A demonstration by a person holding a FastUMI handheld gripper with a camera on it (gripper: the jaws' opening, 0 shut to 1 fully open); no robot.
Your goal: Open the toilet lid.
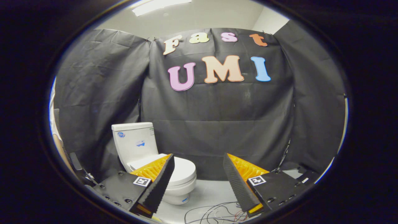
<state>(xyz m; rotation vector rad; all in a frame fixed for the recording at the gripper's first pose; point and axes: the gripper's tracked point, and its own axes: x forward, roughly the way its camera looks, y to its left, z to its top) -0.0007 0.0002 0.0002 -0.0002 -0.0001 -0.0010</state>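
The toilet lid (pixel 182 169) lies flat and closed on the bowl of a white toilet (pixel 161 161) that stands on the pale floor (pixel 211 193) against the black cloth wall (pixel 217 124) of the booth. From the fingers, the toilet sits at about 10 o'clock, beyond the left finger, and that finger's tip covers the near left part of the lid and seat. The lid's rounded front end shows just past the fingertip, pointing toward 3 o'clock, with the bowl's rim and base beneath it. Behind the lid rises the tank (pixel 133 141), upright, its flat cover on top and small stickers on its face.

The gripper (pixel 197 160) hangs well apart from the toilet, touching nothing. Its two fingers are spread wide, with a broad gap of bare floor and cloth wall between them; nothing is held. The left finger (pixel 160 183) leans in toward 1 o'clock and the right finger (pixel 238 183) toward 11 o'clock, each with a ridged pad on its inner face. A square printed marker sits on the body behind each finger.

On the floor at 6 o'clock, just ahead of the gap between the fingers, lies a loose tangle of thin cables (pixel 214 213). At 9 o'clock, past the cloth's edge, part of a chair-like frame is visible, too blurred to tell more. Overhead at 12 o'clock a ceiling light (pixel 158 5) glows above the top of the cloth wall.
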